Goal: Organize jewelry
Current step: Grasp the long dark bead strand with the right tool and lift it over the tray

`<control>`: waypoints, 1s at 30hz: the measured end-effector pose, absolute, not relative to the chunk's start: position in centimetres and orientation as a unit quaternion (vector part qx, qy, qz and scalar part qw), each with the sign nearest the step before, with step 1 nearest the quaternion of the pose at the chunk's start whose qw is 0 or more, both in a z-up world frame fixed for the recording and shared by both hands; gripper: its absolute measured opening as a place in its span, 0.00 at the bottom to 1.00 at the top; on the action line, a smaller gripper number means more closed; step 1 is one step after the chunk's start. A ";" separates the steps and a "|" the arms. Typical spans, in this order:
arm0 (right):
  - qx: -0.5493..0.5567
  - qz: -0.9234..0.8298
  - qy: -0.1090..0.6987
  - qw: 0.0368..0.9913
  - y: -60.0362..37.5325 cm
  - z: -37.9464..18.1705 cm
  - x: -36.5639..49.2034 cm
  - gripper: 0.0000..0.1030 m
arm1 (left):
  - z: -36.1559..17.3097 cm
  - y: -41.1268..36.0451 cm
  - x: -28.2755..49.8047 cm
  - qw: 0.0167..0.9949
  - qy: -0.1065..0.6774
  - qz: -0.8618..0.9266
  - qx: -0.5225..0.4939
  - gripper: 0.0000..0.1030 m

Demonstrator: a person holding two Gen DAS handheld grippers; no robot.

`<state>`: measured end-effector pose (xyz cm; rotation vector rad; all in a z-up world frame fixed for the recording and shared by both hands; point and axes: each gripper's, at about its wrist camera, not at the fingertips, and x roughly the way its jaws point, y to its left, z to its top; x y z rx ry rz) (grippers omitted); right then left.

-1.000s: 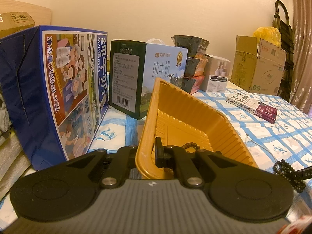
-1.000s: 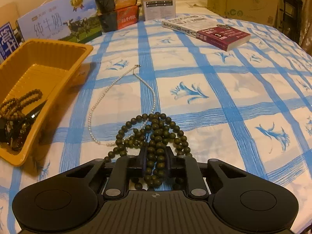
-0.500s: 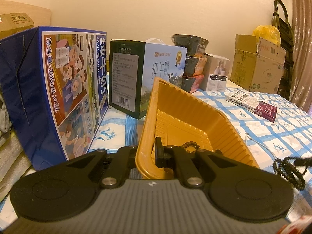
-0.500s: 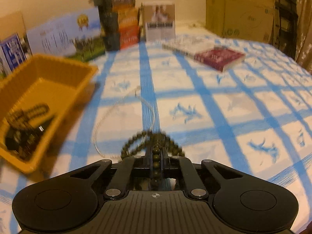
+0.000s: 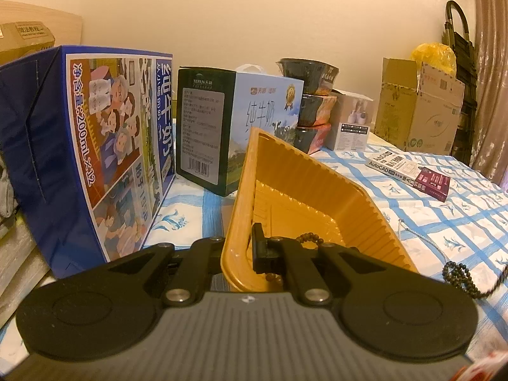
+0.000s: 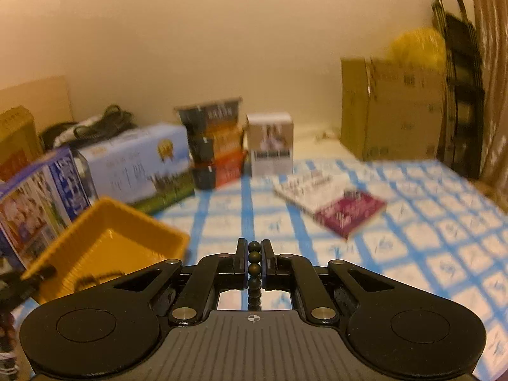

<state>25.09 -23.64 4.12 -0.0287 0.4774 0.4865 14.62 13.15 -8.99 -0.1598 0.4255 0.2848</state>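
Observation:
My right gripper (image 6: pixel 254 249) is shut on a strand of dark green beads (image 6: pixel 254 263), which it holds up above the table. The beads also hang at the right edge of the left wrist view (image 5: pixel 460 277). My left gripper (image 5: pixel 238 241) is shut on the near rim of the orange tray (image 5: pixel 304 184) and tilts it up. The tray shows at the left of the right wrist view (image 6: pixel 108 247). A brown bead bracelet (image 5: pixel 309 238) lies inside the tray. A thin white pearl necklace (image 5: pixel 422 238) lies on the cloth to the right of the tray.
A blue milk carton box (image 5: pixel 82 152) and a green and blue milk box (image 5: pixel 235 120) stand behind the tray. Stacked bowls (image 5: pixel 314 104), a small white box (image 5: pixel 352 123), cardboard boxes (image 5: pixel 419 104) and a book (image 5: pixel 409 171) sit on the blue checked tablecloth (image 5: pixel 470 222).
My right gripper has lifted the green beads off the cloth and tilted up, so it now looks toward the wall. My left gripper still holds the tray, unmoved.

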 end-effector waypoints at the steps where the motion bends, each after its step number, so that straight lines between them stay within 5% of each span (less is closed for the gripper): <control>1: -0.019 0.243 0.228 0.943 -23.7 5.0 24.8 0.07 | -9.0 13.2 14.6 0.964 0.210 0.141 -0.079 0.05; 30: -0.129 0.383 0.123 0.906 -17.4 24.3 24.1 0.07 | -8.6 13.0 14.4 0.963 0.214 0.142 -0.086 0.05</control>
